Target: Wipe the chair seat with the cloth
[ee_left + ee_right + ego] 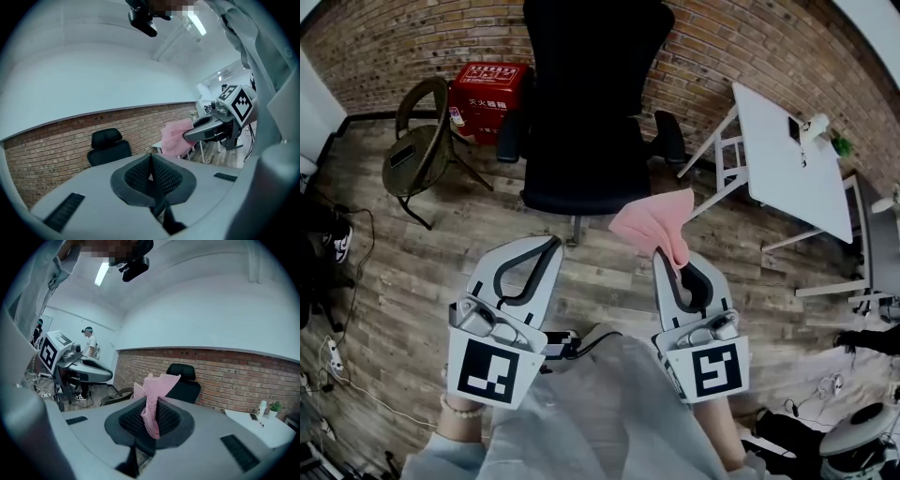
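Observation:
A black office chair [586, 112] stands ahead by the brick wall, its seat [581, 183] facing me. My right gripper [678, 264] is shut on a pink cloth [656, 223] that fans out past its tip, just right of the seat's front corner and above the floor. In the right gripper view the pink cloth [152, 401] is pinched between the jaws, with the chair [183, 380] behind. My left gripper [546, 246] is shut with nothing in it, short of the seat's front edge. In the left gripper view the chair [108, 145] and the cloth [176, 137] show beyond.
A round wooden chair [417, 150] and a red box [490, 97] stand left of the office chair. A white table [787, 155] stands at the right. Cables lie on the wood floor at the left [342, 375]. A person [89, 345] stands far off in the right gripper view.

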`<state>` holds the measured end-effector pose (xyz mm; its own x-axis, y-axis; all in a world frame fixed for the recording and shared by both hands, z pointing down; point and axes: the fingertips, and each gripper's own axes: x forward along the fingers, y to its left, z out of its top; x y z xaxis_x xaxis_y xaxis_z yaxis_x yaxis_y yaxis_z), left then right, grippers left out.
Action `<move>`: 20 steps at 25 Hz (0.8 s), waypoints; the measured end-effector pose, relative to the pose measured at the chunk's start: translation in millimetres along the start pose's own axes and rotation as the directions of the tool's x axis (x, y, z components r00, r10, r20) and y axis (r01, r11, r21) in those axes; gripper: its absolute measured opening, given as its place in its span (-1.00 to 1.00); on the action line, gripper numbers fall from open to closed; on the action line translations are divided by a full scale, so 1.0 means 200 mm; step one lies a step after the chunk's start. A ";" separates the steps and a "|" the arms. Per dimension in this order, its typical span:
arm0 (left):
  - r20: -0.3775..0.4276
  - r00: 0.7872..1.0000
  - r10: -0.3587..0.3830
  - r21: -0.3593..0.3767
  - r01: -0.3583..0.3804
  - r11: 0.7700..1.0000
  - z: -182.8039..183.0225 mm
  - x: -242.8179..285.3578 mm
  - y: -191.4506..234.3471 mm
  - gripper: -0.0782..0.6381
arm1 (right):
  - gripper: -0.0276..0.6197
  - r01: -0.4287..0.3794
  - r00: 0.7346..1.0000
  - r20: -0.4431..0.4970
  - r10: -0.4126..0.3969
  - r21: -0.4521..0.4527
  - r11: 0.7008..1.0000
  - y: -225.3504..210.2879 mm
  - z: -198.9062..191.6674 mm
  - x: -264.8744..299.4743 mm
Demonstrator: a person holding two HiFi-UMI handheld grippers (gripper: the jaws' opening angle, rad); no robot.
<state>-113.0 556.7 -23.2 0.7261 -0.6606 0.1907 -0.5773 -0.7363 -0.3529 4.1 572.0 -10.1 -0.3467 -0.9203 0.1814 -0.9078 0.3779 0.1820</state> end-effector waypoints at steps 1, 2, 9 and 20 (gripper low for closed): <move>0.001 1.000 -0.002 0.003 0.002 1.000 0.00 0.00 0.01 -0.73 | -0.73 0.005 1.000 -0.002 -0.005 -0.001 1.000 0.00 0.00 0.00; 0.002 1.000 -0.004 0.007 0.004 1.000 -0.01 -0.01 0.02 -0.73 | -0.73 0.009 1.000 -0.005 -0.009 0.000 1.000 0.01 0.00 0.01; 0.007 1.000 0.013 0.006 -0.013 1.000 -0.01 0.05 0.11 -0.73 | -0.73 0.007 1.000 -0.009 -0.007 0.000 1.000 -0.03 -0.01 0.10; -0.030 0.993 0.116 -0.002 -0.116 0.993 -0.06 0.53 0.45 -0.73 | -0.73 -0.051 0.999 0.002 0.050 0.014 0.999 -0.42 -0.06 0.61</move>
<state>-92.4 418.8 -23.5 0.6424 -0.7459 0.1761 -0.6584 -0.6547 -0.3712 40.0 428.6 8.6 -0.3925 -0.9002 0.1884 -0.8923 0.4224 0.1591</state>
